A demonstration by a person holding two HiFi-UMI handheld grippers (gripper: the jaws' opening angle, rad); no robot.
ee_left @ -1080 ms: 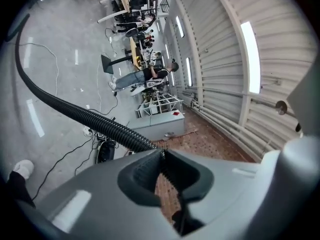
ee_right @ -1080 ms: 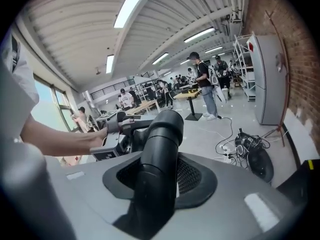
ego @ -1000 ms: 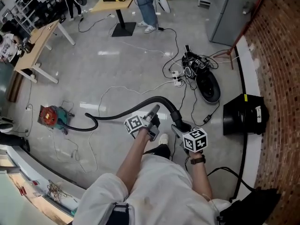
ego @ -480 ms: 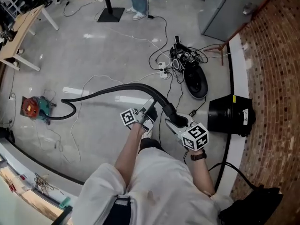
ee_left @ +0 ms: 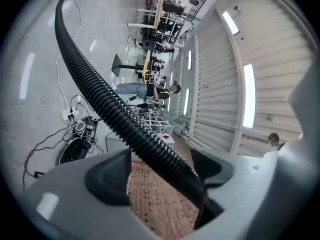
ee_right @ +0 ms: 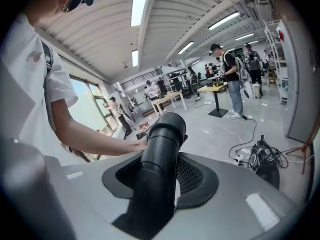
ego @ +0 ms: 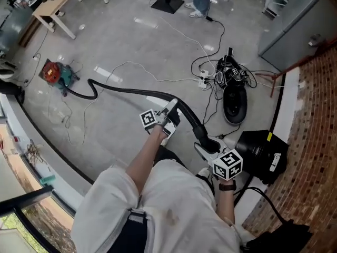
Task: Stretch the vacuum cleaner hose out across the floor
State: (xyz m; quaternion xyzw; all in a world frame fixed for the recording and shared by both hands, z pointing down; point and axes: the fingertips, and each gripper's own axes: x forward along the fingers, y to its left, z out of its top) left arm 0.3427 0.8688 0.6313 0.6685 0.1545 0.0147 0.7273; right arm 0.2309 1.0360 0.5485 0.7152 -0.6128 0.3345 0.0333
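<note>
While the jaws of the left gripper (ego: 169, 112) are opening, the ribbed black hose (ego: 131, 92) runs loose through the gap between them, closer to one pad, with brick showing past the other (that gripper's own view makes this plain). Beyond the jaws the hose stretches away over the grey floor (ego: 131, 46) in a long shallow curve, bends into a small hook, and ends at the red-and-teal vacuum cleaner (ego: 52, 71) at the far left. The right gripper (ego: 204, 143) has its jaws clamped on the hose's smooth rigid cuff (ee_right: 160, 164), which rises between the pads; this end is held up off the floor, close to the person. The two grippers are near each other, the left one further along the hose. Just beside the right gripper a black case (ego: 260, 151) stands against the brick wall (ego: 316, 115); its yellow and white stickers are too small to read. The marker cubes (ego: 151, 119) carry black-and-white square patterns.
</note>
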